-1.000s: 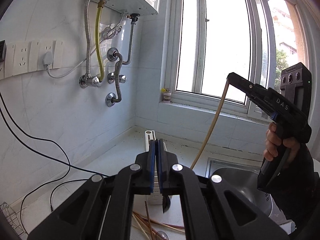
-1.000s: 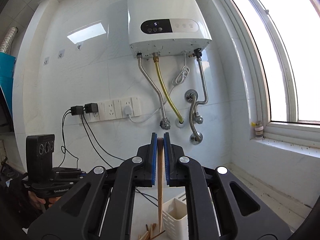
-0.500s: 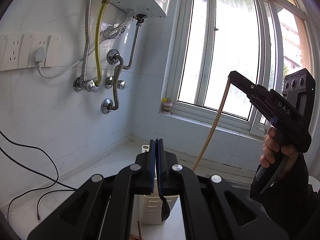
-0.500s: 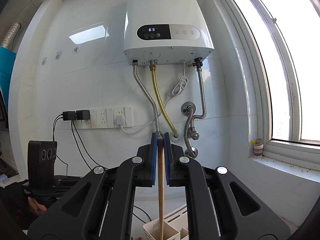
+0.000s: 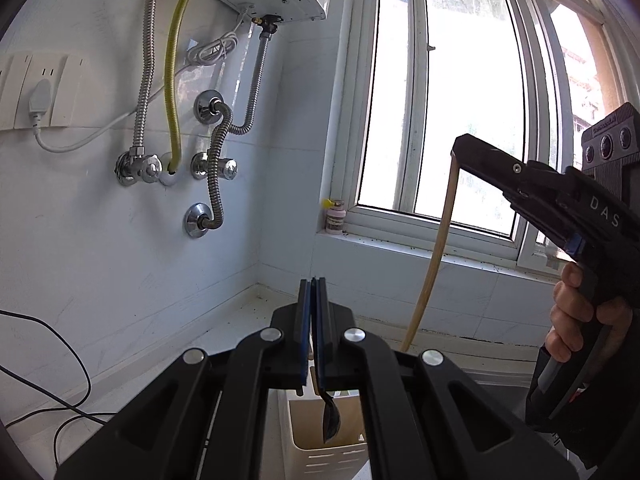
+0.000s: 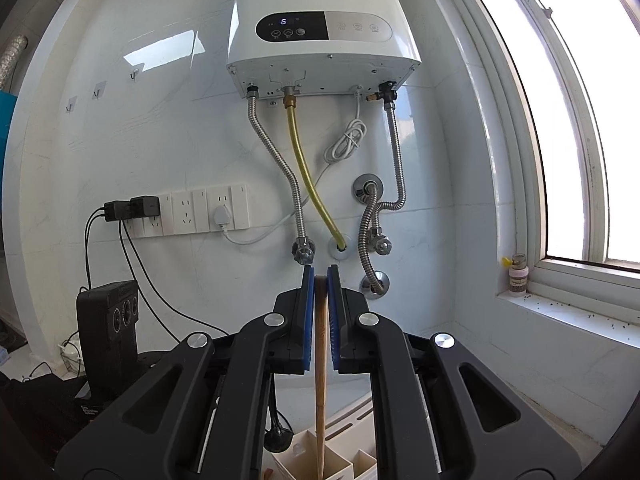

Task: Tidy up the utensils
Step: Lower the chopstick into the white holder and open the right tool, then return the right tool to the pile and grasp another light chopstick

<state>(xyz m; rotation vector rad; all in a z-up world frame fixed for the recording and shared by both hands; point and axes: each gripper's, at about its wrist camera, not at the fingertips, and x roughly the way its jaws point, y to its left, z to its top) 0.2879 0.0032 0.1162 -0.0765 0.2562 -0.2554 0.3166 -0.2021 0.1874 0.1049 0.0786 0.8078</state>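
The right claw (image 6: 319, 312) is gripping a chopstick (image 6: 321, 400) hanging over the white holder (image 6: 340, 460). The left claw (image 5: 312, 336) is clenching a spoon (image 5: 330, 418) above a compartment. Each should be lowering straight down before letting go.

The right tool (image 6: 319, 316) clamps an upright wooden chopstick (image 6: 321, 400) whose lower end dips into the white utensil holder (image 6: 308, 458).

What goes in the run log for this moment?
left gripper: shut on dark spoon | right gripper: shut on wooden chopstick | both above white caddy
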